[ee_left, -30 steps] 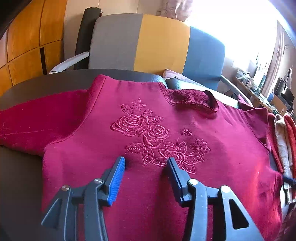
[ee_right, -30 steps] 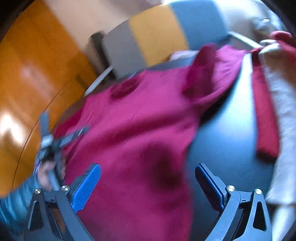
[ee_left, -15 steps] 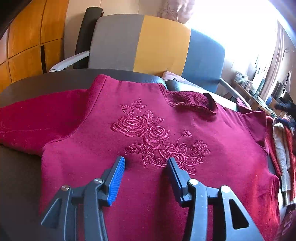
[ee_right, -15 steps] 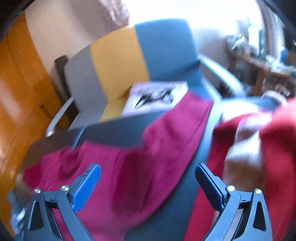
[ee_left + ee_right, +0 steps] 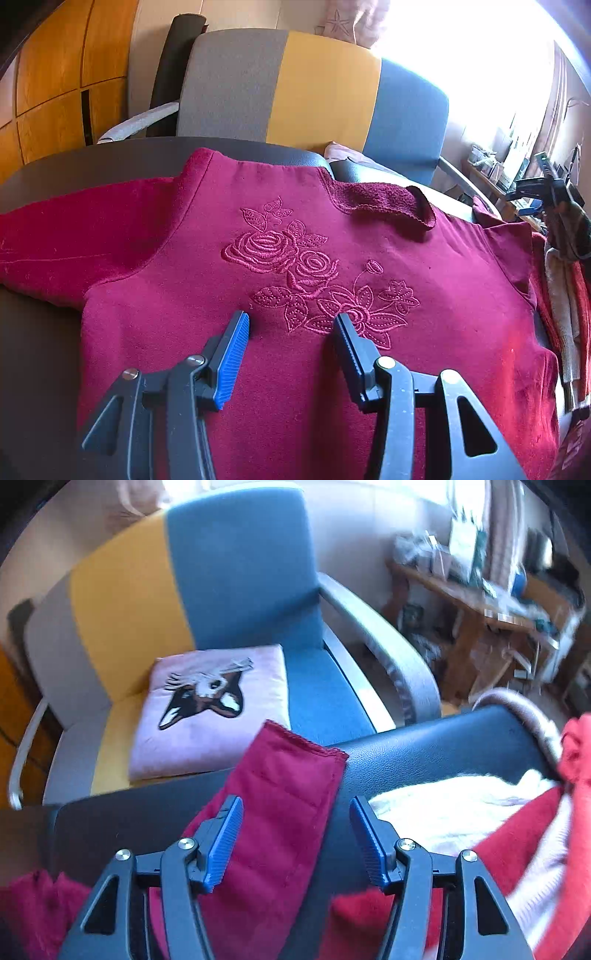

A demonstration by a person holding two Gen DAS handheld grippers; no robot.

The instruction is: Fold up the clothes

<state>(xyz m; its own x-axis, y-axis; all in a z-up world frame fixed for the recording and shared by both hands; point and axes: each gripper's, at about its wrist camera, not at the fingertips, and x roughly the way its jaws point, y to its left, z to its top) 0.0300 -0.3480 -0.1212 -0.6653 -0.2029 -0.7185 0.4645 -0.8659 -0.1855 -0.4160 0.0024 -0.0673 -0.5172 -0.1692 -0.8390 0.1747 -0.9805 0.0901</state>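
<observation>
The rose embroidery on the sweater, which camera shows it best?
The left wrist view: the rose embroidery lies whole and sharp on the sweater, just past the open left gripper. The right wrist view shows only a sleeve, with no embroidery in sight.

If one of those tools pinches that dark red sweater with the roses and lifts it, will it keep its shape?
Probably not. The sweater lies limp on the table, its collar curled over, so it would likely sag. The fleecy-looking sleeve suggests the right tool would hold without slipping. It looks thick, so perhaps a bit heavy.
</observation>
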